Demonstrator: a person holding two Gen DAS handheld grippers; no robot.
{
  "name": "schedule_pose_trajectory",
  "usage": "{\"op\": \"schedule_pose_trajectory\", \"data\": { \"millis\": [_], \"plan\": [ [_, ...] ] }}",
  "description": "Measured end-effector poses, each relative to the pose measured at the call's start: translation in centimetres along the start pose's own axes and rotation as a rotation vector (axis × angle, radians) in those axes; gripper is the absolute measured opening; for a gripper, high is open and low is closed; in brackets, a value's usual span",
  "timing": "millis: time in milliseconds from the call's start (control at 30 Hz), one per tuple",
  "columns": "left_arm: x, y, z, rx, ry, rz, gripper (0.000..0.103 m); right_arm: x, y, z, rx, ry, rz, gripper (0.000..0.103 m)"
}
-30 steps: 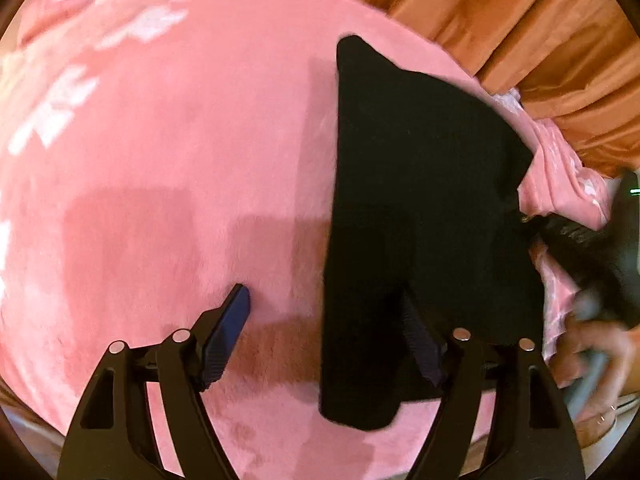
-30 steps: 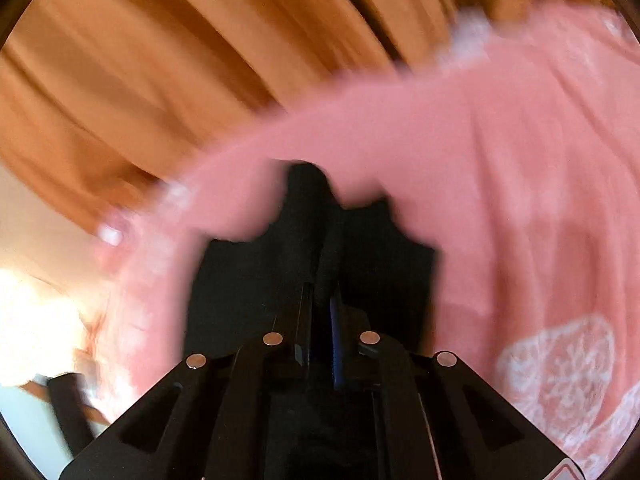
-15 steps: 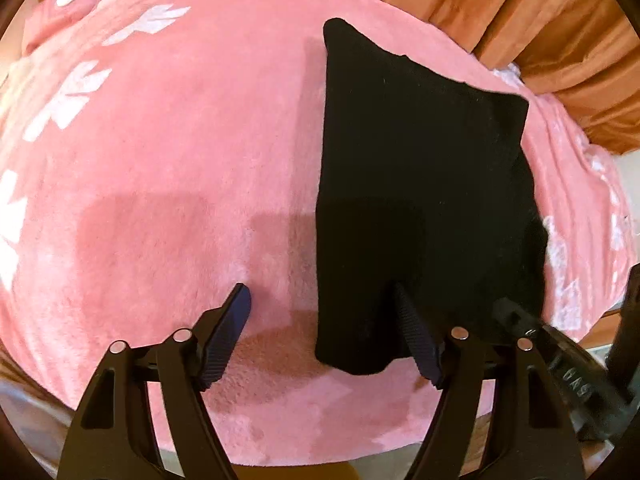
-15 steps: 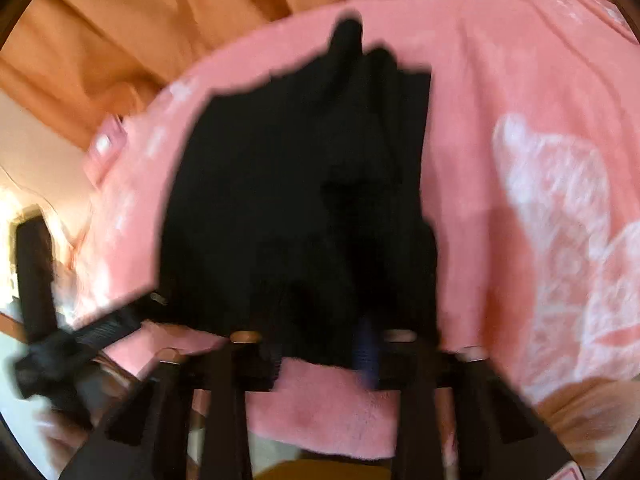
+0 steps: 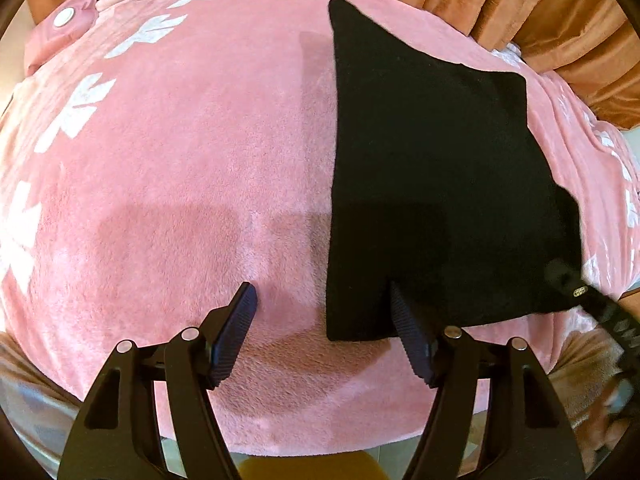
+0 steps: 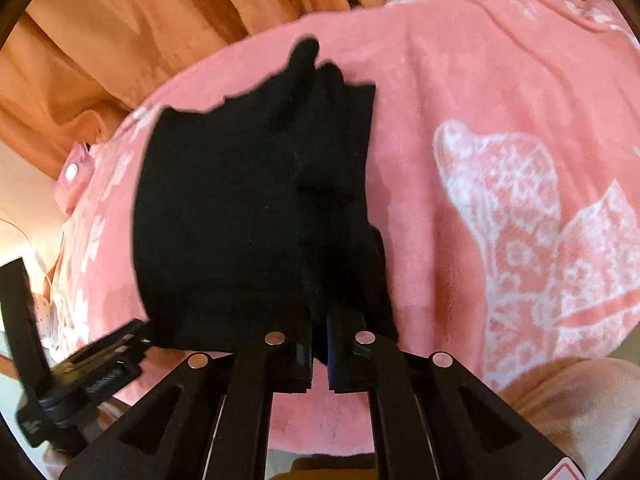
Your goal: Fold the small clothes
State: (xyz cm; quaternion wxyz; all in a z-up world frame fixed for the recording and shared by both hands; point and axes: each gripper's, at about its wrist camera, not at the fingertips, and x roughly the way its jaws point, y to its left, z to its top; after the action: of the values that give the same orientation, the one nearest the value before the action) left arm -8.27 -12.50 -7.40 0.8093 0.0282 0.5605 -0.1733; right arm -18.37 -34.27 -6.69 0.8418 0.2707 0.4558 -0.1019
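Note:
A black garment (image 5: 432,184) lies folded and mostly flat on the pink blanket (image 5: 180,160). My left gripper (image 5: 320,294) hovers open over the garment's near left corner. Its right finger (image 5: 408,332) is above the black cloth and its left finger (image 5: 236,320) is above bare blanket, with nothing pinched. In the right wrist view the garment (image 6: 248,208) fills the middle. My right gripper (image 6: 319,318) is at its near edge, almost shut, with a fold of black cloth still between the pads while the jaws begin opening. The left gripper (image 6: 100,360) also shows there, at lower left.
Orange curtains (image 5: 520,8) hang behind the blanket-covered surface. A pink tab with a white snap button (image 5: 64,20) lies at the far left. White leaf and floral prints (image 6: 520,220) mark the blanket. The near edge drops off just below both grippers.
The right gripper has drawn the garment's edge toward the near side, and the cloth now lies flatter. The left gripper's view has drawn back a little, and its jaws have narrowed slightly.

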Motion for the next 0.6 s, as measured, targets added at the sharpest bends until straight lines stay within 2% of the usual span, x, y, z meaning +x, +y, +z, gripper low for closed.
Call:
{"op": "schedule_pose_trajectory", "data": {
  "millis": [67,167,333,433,467,600],
  "plan": [
    [0.0,-0.1,-0.1,0.003,-0.003,0.005,0.066,-1.0,0.2,0.6,-0.013,-0.035,0.002,0.015],
    [0.1,-0.2,-0.1,0.003,-0.007,0.012,0.067,-1.1,0.3,2.3,-0.042,-0.046,-0.008,0.016],
    [0.2,-0.3,0.1,0.004,-0.006,0.004,0.067,2.0,0.1,3.1,-0.044,-0.004,0.017,0.019],
    [0.3,-0.2,0.2,0.010,-0.005,0.004,0.067,4.1,0.8,2.9,-0.081,0.029,0.006,0.002],
    [0.3,-0.3,0.2,0.010,-0.004,0.003,0.067,4.2,0.7,2.9,-0.066,0.028,0.007,0.002],
    [0.2,-0.1,0.2,0.010,-0.004,-0.015,0.068,0.7,-0.1,3.1,-0.026,-0.102,0.002,0.001]
  ]
}}
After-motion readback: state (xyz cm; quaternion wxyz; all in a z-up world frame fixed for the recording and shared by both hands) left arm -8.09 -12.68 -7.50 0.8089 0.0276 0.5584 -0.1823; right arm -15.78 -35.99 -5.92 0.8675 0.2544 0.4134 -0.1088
